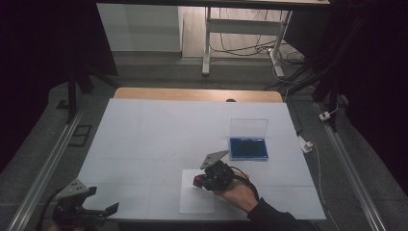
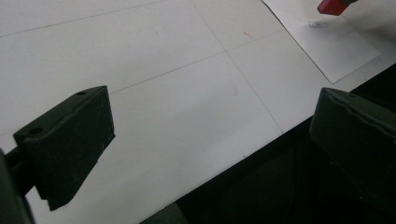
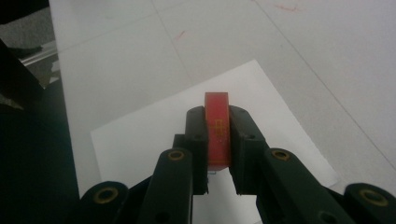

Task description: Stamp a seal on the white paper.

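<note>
**Right tool grips a red block over a sheet of paper**

The right tool (image 1: 201, 182) is clenched on a small red block (image 3: 217, 130), which sits upright between the two black jaws with its narrow face toward the camera in the right gripper view. Faint gold markings show on that face. In the high view the block (image 1: 197, 180) is at the tool's tip, low over the upper part of a white sheet of paper (image 1: 192, 202) that lies near the front edge of the surface (image 1: 144, 134). Whether the block touches the paper cannot be told. The person's right hand (image 1: 238, 192) wraps the tool's body, with a dark sleeve behind it.

The left tool (image 1: 98, 211) is released, its jaws spread wide. It hangs at the front left corner of the surface, partly off the edge. In the left gripper view the same sheet (image 2: 336, 51) appears at upper right, with the red block (image 2: 332, 6) above it and a small printed mark (image 2: 318, 24) on the paper just below the block.

Farther back on the right side of the surface stands a blue case (image 1: 248, 148) with a clear lid (image 1: 248, 128) raised upright, well apart from both tools. A bare wooden strip runs along the far edge of the surface.
</note>
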### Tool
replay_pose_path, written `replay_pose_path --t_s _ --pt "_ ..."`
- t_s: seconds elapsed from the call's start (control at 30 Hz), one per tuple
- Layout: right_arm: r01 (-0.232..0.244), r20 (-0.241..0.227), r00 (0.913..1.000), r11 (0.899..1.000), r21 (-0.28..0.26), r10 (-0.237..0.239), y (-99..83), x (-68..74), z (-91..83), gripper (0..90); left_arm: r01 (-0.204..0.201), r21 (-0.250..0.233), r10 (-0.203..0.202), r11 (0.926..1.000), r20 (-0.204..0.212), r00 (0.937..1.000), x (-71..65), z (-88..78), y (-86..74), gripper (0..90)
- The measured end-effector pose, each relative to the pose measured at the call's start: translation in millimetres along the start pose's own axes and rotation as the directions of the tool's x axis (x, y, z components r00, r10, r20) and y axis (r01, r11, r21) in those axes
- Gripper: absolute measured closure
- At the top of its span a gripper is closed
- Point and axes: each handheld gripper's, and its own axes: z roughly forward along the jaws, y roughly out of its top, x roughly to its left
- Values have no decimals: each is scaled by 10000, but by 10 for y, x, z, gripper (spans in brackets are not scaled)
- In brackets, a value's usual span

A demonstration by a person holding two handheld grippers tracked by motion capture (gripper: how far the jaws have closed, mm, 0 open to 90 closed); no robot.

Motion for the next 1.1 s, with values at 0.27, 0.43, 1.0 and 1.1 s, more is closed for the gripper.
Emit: replay_pose_path --t_s 0.27,0.43,1.0,1.1 --pt "-255 -11 9997 9990 -357 254 16 -21 -112 788 -14 -22 14 10000 16 10000 5 -3 -1 0" --pt "-364 7 9993 9980 -524 365 10 -60 -171 787 12 -52 -12 10000 37 10000 5 -4 -2 0" --pt "-590 588 9962 9946 -855 642 -39 -186 -379 787 -23 -61 24 10000 62 10000 6 -7 -2 0" --pt "-617 691 9953 9942 -885 679 -54 -209 -403 787 -43 -48 43 10000 59 10000 0 -7 -1 0"
